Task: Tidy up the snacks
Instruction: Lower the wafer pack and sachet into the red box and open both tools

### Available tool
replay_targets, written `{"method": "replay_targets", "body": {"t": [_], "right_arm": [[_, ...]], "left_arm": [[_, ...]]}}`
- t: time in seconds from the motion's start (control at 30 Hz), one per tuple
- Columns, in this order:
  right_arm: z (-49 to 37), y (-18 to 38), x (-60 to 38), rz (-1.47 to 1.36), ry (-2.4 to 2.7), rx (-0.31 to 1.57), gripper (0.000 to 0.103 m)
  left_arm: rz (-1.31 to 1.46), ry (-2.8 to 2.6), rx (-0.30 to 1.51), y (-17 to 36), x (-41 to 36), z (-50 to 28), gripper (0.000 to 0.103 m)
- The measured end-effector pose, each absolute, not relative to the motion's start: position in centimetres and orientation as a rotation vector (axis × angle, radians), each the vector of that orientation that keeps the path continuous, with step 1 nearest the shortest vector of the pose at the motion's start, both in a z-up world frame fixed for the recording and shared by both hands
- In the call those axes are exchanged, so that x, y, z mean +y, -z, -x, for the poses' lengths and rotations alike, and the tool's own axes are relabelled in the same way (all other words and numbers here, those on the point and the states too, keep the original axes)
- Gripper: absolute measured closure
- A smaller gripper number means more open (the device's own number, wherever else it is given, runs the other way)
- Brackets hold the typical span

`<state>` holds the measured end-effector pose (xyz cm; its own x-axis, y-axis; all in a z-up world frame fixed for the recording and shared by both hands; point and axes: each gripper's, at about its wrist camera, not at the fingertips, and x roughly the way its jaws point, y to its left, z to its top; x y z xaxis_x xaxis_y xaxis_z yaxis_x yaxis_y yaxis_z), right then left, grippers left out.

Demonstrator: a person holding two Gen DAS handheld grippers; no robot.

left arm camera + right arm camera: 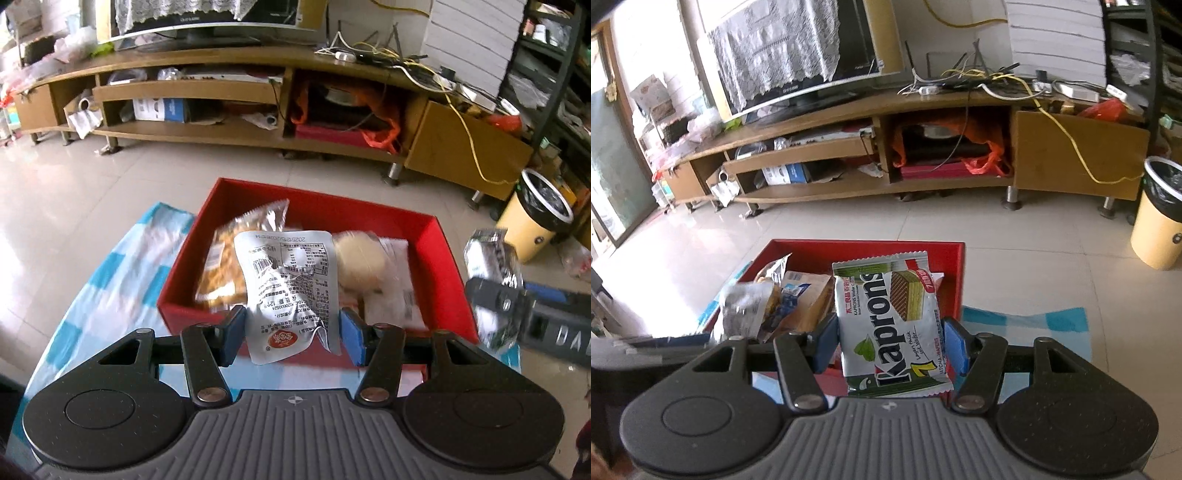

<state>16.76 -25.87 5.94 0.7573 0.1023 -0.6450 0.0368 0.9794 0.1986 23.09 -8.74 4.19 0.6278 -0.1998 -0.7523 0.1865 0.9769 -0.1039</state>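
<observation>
Left gripper point(291, 328): jaws clamped on silver snack pouch point(288, 288), above red box point(439, 240).
Right gripper point(890, 345): jaws pinching Kaprons wafer pack point(890, 317), over the box.

Daylight is admitted from the window point(613, 155) at left; glare is thrown across the floor point(701, 236); straight edges are bowed, nearer snacks blurred

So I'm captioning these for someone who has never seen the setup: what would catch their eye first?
Probably the two packets held up close to the cameras: a silver foil pouch clamped in the left gripper, and a green-and-white Kaprons wafer pack clamped in the right gripper. Just behind both sits the bright red box, already holding several snacks, on a blue-and-white checked cloth.
</observation>
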Motion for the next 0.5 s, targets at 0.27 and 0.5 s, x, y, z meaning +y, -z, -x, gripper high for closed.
{"method": "replay_targets", "body": {"t": [0.27, 0.5], "right_arm": [[-20.9, -4.2, -25.2, -0.200, -0.062, 0.740, 0.044], [-23.0, -2.6, -26.3, -0.263, -0.068, 0.789, 0.044]], "left_arm": [[-0.001, 0.224, 0.861, -3.0, -10.4, -26.2, 0.040], [-0.022, 0.214, 0.854, -2.4, -10.6, -26.9, 0.029]]}}
